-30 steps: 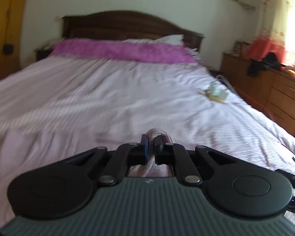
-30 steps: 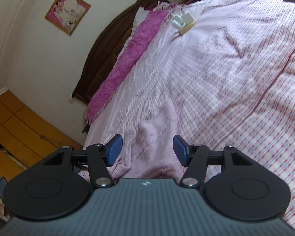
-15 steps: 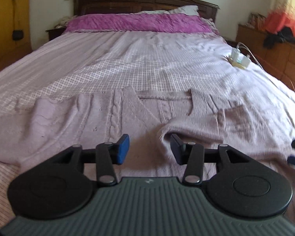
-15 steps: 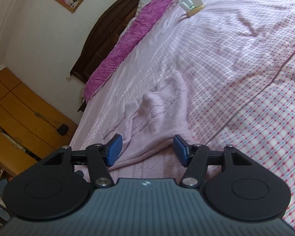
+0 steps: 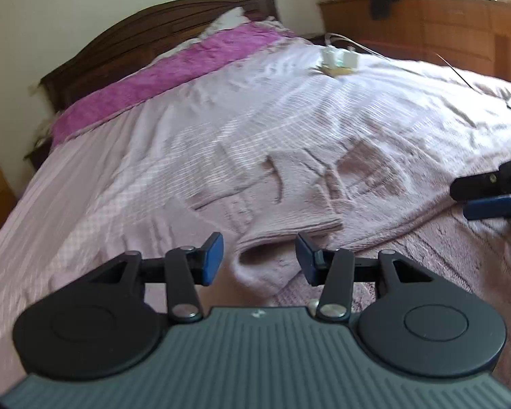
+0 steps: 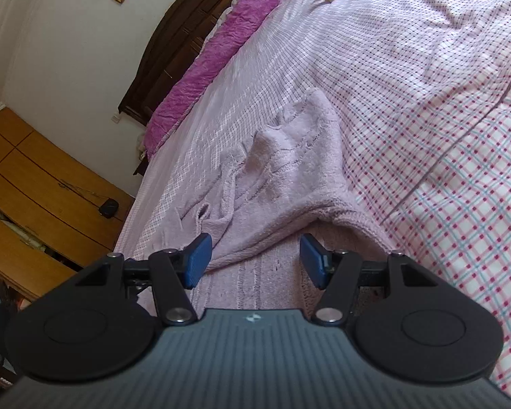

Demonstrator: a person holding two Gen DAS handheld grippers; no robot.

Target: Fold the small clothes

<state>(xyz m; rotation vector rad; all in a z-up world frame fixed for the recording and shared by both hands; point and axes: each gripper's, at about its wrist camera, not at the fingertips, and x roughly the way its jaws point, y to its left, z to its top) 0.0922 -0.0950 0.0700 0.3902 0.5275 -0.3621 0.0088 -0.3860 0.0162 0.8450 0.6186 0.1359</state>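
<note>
A pale pink knitted sweater [image 5: 306,187] lies spread on the bed, partly folded over itself, with a sleeve cuff [image 5: 262,259] lying just ahead of my left gripper. My left gripper [image 5: 259,259] is open and empty, low over the cuff. The right gripper's blue-padded fingers show at the right edge of the left wrist view [image 5: 487,201]. In the right wrist view the sweater [image 6: 289,170] lies crumpled, its folded edge between the fingers of my right gripper [image 6: 255,259], which is open and empty.
The bed has a pink checked sheet [image 6: 443,136] and a magenta blanket [image 5: 173,78] by the dark headboard [image 5: 146,34]. A white charger with cable [image 5: 337,59] lies on the far bed. A wooden dresser [image 5: 426,27] stands right; wooden cabinets [image 6: 34,187] stand left.
My left gripper was shut on the sweater a second ago, then opened and let it drop onto the bed. Both views have shifted; the right gripper stays open.
</note>
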